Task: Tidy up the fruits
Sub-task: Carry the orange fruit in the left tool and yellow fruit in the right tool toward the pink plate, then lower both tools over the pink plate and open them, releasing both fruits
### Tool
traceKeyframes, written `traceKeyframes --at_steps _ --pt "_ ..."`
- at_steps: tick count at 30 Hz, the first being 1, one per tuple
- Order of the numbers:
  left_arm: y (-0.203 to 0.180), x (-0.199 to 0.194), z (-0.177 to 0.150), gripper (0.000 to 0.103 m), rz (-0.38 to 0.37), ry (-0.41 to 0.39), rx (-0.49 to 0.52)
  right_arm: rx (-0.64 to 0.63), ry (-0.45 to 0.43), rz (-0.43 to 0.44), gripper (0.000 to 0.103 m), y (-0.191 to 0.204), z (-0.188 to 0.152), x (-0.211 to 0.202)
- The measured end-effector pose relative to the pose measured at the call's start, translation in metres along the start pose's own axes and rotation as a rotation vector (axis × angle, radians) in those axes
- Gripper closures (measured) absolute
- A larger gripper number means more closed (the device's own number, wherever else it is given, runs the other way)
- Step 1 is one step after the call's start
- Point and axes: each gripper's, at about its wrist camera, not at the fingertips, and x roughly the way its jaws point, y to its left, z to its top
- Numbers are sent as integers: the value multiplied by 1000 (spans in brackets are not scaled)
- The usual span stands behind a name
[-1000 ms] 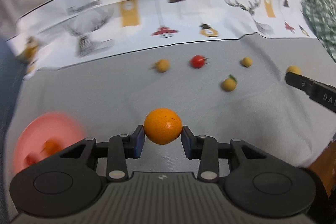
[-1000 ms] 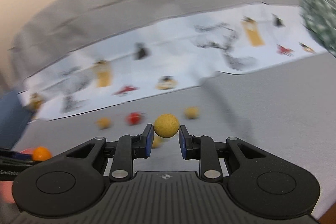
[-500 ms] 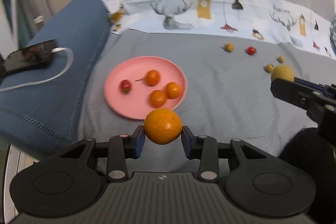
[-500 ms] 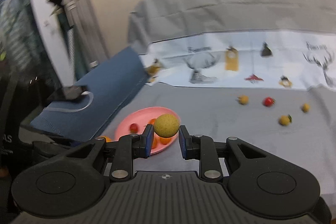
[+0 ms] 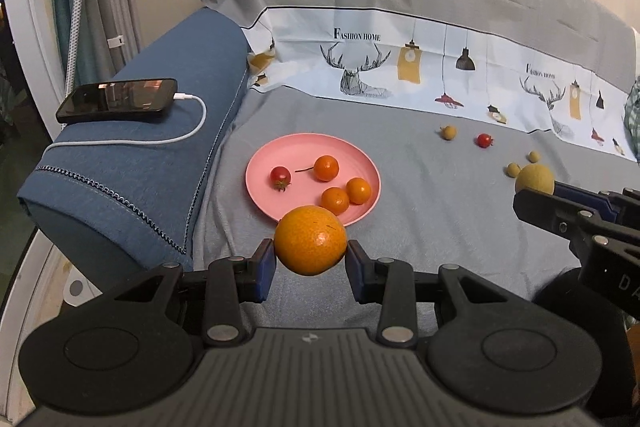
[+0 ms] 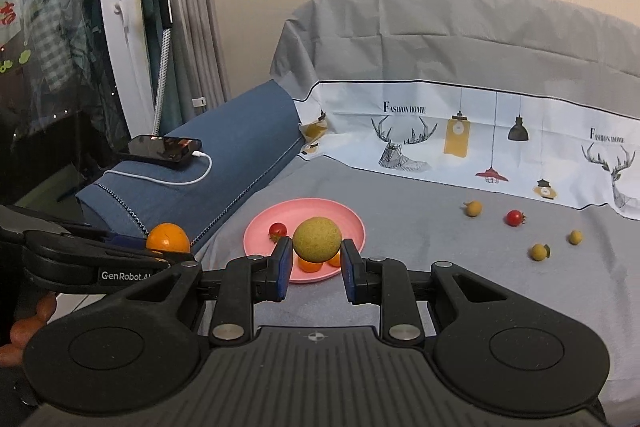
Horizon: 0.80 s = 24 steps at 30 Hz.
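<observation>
Bed point(image 5: 420, 227) at centre carries the pink plate point(image 5: 260, 163). Left tool point(image 5: 311, 259) pinches a firm, light orange point(image 5: 311, 239); right tool point(image 6: 316, 259) pinches a rough yellow-green ball fruit point(image 6: 317, 239). Both are gripped at their widest girth, lower centre.

The left gripper point(image 5: 311, 264) points downward, its blue pads clamped on an orange point(image 5: 311, 239) held clear of the surface. The right gripper point(image 6: 313, 269) points slightly downward, its pads closed on a yellow-green fruit point(image 6: 317, 239). The two grippers sit side by side, apart, each visible in the other's view.
</observation>
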Motion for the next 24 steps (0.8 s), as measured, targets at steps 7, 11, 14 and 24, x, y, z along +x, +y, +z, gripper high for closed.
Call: traceKeyframes --at_steps 7,11,14,24 --pt "3 -2 -1 61 -3 -13 -11 -27 0 -9 76 6 2 1" --pt "3 -1 -1 61 -1 -12 -17 -32 5 -10 76 7 1 3" --pt "4 0 -1 61 -1 -10 -20 -32 12 -10 76 7 1 5" --pt "7 10 1 61 1 10 -32 -29 41 -10 76 4 0 17"
